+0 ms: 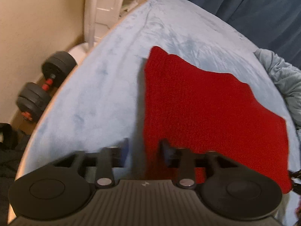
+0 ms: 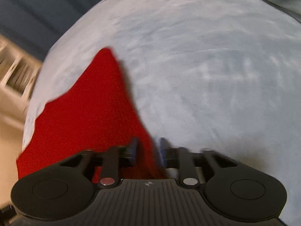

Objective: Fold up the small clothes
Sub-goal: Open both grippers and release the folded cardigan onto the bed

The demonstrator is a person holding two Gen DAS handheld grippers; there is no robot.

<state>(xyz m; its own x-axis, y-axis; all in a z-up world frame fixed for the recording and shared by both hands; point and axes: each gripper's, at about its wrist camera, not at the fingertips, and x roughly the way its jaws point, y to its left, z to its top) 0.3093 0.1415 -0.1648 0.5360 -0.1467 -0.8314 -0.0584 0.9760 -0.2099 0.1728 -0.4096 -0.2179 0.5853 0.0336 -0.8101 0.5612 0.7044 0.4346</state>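
A red knitted cloth (image 1: 197, 101) hangs spread above a light blue bed cover (image 1: 97, 86). My left gripper (image 1: 144, 150) has its jaws narrowly apart with the cloth's left near edge running between them, and appears to grip it. In the right wrist view the same red cloth (image 2: 84, 116) hangs to the left, and my right gripper (image 2: 147, 150) is closed on its right near corner. The cloth casts a shadow on the cover beneath it. Both views are blurred by motion.
A black dumbbell (image 1: 43, 86) lies on the floor left of the bed by a cream wall. A grey-blue quilt (image 1: 284, 82) is bunched at the bed's right edge. Dark blue curtains (image 1: 244, 5) hang behind. White shelving (image 1: 111, 5) stands at the back left.
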